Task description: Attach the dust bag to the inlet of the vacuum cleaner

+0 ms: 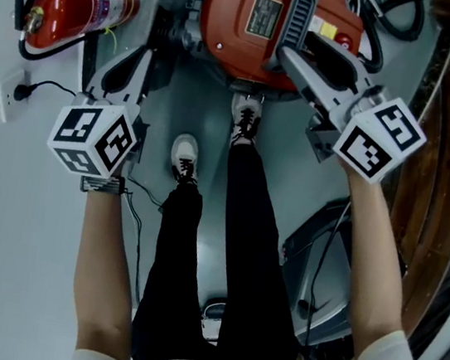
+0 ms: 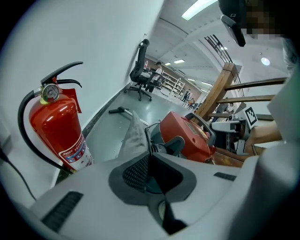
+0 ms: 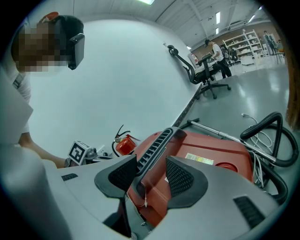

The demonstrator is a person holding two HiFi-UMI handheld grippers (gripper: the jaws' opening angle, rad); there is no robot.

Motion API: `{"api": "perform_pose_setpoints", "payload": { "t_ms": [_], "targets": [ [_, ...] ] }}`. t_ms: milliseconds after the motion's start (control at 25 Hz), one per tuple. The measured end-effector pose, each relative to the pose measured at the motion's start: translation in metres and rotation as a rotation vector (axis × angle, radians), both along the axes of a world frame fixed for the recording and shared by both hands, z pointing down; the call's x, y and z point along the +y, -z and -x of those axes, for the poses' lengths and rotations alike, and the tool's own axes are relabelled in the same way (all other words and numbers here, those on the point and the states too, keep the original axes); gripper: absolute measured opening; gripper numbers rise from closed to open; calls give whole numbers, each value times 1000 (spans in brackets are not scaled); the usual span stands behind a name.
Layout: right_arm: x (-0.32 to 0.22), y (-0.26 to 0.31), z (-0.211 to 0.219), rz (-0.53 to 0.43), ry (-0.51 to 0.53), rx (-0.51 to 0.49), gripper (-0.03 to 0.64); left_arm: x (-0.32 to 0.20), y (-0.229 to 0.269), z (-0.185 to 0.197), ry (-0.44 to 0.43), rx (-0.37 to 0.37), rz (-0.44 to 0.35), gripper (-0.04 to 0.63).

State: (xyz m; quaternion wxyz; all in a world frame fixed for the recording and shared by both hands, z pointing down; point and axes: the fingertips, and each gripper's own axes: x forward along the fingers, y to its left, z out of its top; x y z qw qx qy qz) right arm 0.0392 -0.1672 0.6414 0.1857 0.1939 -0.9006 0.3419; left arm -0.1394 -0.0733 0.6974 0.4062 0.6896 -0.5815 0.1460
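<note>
The red vacuum cleaner [image 1: 253, 45] [image 2: 187, 136] [image 3: 206, 154] stands on the floor just ahead of my feet. A grey fabric dust bag [image 2: 133, 133] rises beside its near end. My left gripper [image 1: 143, 54] [image 2: 149, 157] is shut, its tips pinching the lower edge of that bag. My right gripper [image 1: 291, 46] [image 3: 151, 164] is open. The vacuum's black ribbed handle [image 1: 298, 14] [image 3: 152, 145] runs between its two pads, with a small gap on the right side. The inlet itself is mostly hidden behind the bag and jaws.
A red fire extinguisher [image 1: 74, 10] [image 2: 56, 131] stands against the white wall at left, near a wall socket [image 1: 16, 93]. A black hose and cables [image 3: 267, 136] lie beyond the vacuum with a metal wand [image 3: 220, 131]. Wooden railing [image 1: 445, 166] borders the right.
</note>
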Motion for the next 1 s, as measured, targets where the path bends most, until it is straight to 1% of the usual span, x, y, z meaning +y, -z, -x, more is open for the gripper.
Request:
{"api": "perform_pose_setpoints", "payload": {
  "t_ms": [120,520,800,1000],
  "targets": [
    [0,0,-1,-8,-3,1,202,-1,1,-1,1,41,-14,15],
    [0,0,0,-9,-3,1,202,-3,4,-4,-53,64,-37,15],
    [0,0,-1,-11,-7,1,202,-4,4,-12,-119,73,-37,20],
    [0,0,-1,-9,-9,-1,202,-4,5,-15,-136,87,-42,20]
  ]
}}
